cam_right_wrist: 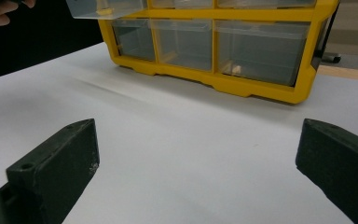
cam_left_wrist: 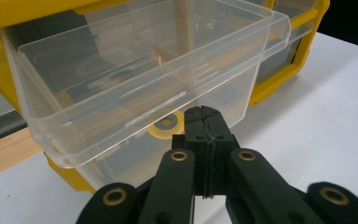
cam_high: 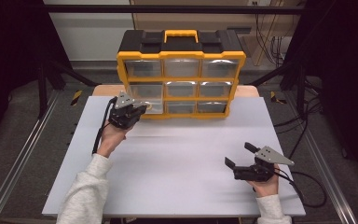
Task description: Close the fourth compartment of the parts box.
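While the left gripper (cam_high: pixel 129 112) sits against the pulled-out clear drawer (cam_high: pixel 145 91) in the middle row's left column of the yellow organizer (cam_high: pixel 181 73) at the table's far edge, the high view shows the right gripper (cam_high: pixel 239 155) resting wide open near the table's (cam_high: pixel 177 186) near right corner. From the left gripper view, the jaws are pressed together, holding nothing, tips just under the drawer's front lip (cam_left_wrist: pixel 158 112); a yellow ring (cam_left_wrist: pixel 166 125) lies inside. Pushing squarely along the slot should keep the drawer from jamming. Across the right gripper view, the jaws stand wide apart above bare tabletop.
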Tool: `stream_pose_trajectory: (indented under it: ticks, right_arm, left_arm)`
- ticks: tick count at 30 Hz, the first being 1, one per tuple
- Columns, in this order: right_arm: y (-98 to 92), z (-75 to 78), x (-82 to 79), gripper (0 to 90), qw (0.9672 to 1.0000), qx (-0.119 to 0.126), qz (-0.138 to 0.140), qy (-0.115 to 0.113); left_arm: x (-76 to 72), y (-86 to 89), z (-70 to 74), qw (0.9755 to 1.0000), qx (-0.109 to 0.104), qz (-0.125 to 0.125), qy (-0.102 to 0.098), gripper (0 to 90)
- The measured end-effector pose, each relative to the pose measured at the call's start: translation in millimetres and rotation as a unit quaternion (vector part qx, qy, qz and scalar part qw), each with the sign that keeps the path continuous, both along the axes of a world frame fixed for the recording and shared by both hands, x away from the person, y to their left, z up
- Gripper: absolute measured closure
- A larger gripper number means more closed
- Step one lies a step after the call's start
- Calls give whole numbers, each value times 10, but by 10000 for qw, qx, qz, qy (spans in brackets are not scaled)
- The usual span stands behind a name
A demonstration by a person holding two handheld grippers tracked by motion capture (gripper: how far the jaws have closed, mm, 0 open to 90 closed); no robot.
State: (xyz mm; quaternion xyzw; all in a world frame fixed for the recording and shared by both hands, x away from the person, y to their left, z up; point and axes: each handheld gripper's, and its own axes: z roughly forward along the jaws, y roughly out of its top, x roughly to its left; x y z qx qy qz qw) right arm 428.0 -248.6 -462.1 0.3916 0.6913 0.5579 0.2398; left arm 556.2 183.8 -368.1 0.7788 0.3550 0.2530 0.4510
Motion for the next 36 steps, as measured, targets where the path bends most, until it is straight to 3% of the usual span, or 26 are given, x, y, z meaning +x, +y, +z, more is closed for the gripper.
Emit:
stream_pose_trajectory:
  ticks: [19,36]
  right_arm:
    - [4,-3,-1,0,10000,-3,21,18]
    - [-1,-2,4,0,10000,-13,18,-2]
  left_arm:
    - [109,26,9,9999,-95,-25,-52,897]
    - [265,8,35,9999,-38,-7,-137,897]
